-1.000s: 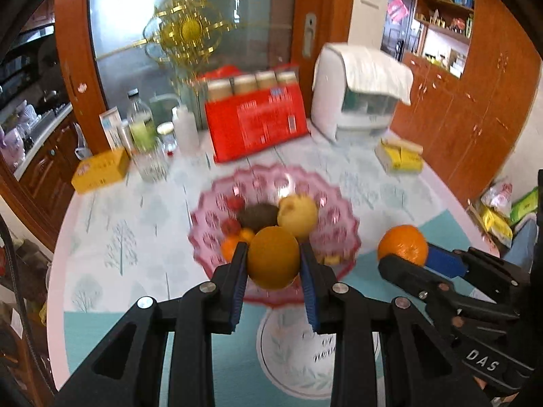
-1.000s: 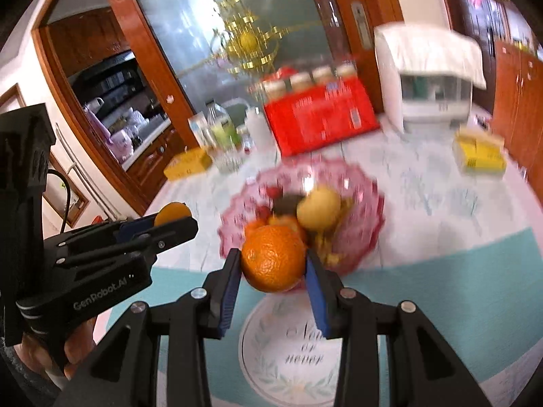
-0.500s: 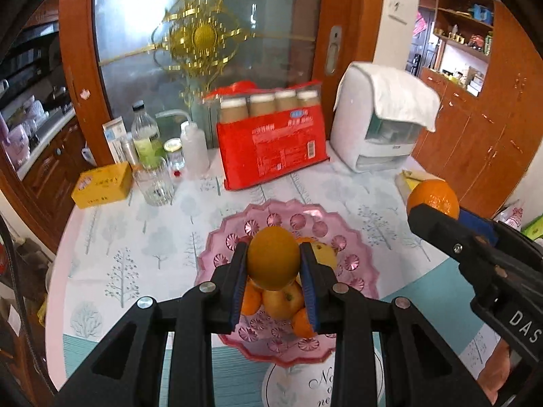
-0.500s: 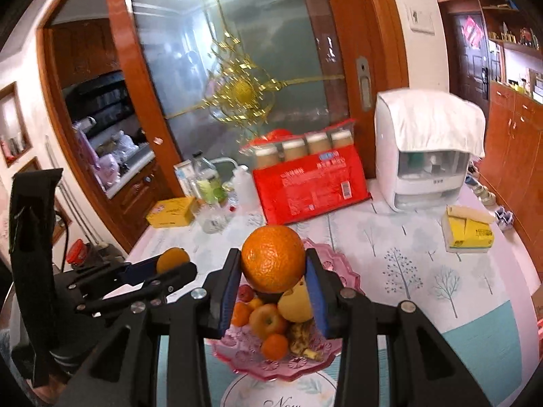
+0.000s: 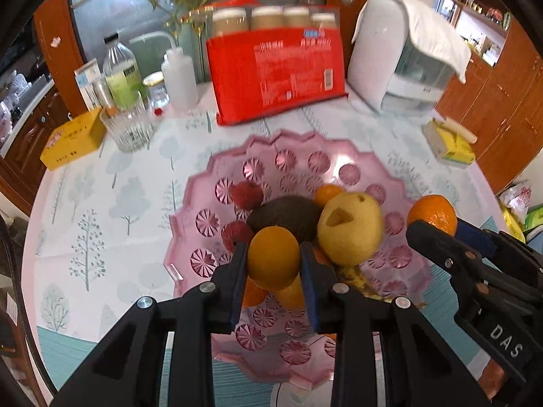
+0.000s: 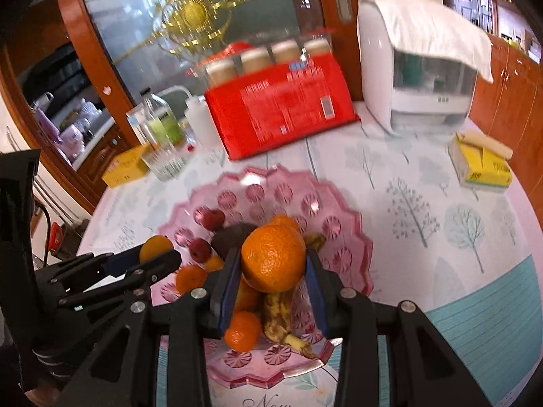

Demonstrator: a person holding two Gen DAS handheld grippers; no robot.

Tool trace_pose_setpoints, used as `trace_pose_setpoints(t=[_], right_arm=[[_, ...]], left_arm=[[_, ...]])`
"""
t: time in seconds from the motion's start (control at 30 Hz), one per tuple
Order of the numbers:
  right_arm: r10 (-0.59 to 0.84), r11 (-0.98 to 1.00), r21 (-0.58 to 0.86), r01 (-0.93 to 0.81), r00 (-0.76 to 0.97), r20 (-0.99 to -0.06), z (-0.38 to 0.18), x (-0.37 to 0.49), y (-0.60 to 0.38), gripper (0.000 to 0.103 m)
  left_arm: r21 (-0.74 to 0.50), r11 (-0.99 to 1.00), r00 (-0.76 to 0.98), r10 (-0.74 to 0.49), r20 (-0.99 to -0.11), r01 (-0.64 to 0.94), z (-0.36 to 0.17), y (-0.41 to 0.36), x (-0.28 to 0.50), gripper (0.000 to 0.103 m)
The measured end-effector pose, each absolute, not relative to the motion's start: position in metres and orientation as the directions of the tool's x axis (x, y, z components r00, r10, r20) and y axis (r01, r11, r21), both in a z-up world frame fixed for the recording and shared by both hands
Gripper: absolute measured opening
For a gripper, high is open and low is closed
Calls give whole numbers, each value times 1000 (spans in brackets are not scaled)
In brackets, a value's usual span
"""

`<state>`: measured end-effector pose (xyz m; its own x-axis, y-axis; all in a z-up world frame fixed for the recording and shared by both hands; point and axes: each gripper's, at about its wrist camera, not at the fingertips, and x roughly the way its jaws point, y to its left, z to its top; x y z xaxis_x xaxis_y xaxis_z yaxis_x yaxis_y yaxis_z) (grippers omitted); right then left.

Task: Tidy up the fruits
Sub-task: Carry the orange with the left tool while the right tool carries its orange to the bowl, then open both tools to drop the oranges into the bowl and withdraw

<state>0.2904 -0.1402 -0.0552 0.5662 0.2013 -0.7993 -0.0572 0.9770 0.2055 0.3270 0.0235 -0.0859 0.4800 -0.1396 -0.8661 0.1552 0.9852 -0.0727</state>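
Note:
My left gripper (image 5: 273, 263) is shut on a smooth orange fruit (image 5: 273, 257) and holds it over the near part of the pink glass fruit bowl (image 5: 203, 217). My right gripper (image 6: 273, 264) is shut on a dimpled orange (image 6: 273, 257) above the same bowl (image 6: 342, 230). The bowl holds a yellow pear (image 5: 349, 229), a dark avocado (image 5: 285, 215), red lychees (image 5: 246, 195), small oranges (image 6: 241, 330) and a spotted banana (image 6: 281, 315). The right gripper with its orange (image 5: 432, 213) shows at the right of the left wrist view.
Behind the bowl stand a red package of jars (image 5: 276, 71), a white appliance under a cloth (image 5: 404, 54), bottles (image 5: 120, 71), a drinking glass (image 5: 127, 127) and a yellow box (image 5: 73, 139). A yellow tissue pack (image 6: 480, 162) lies at the right.
Both grippers have dropped lower and tilted down over the bowl, each still holding its orange fruit. The bowl now fills the view beneath them.

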Motion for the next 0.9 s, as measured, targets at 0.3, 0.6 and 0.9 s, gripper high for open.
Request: trace_pose_setpoints(t=[0.3,0.6,0.9], right_arm=[[142,989,135,-53,541,-829,-78,291,-133,38],[122,992,117,-42,508,-853,-96,288,-135,39],[104,994,96,-43,547,-831,-87,281,-136,49]], left_arm=[[-46,986,446,-113,-888,157,-114,21,336,28],[-12,987,479,-87,-873,158,-113,19,331,67],[-22,989,490,-91,-867,145,-107,21,328,80]])
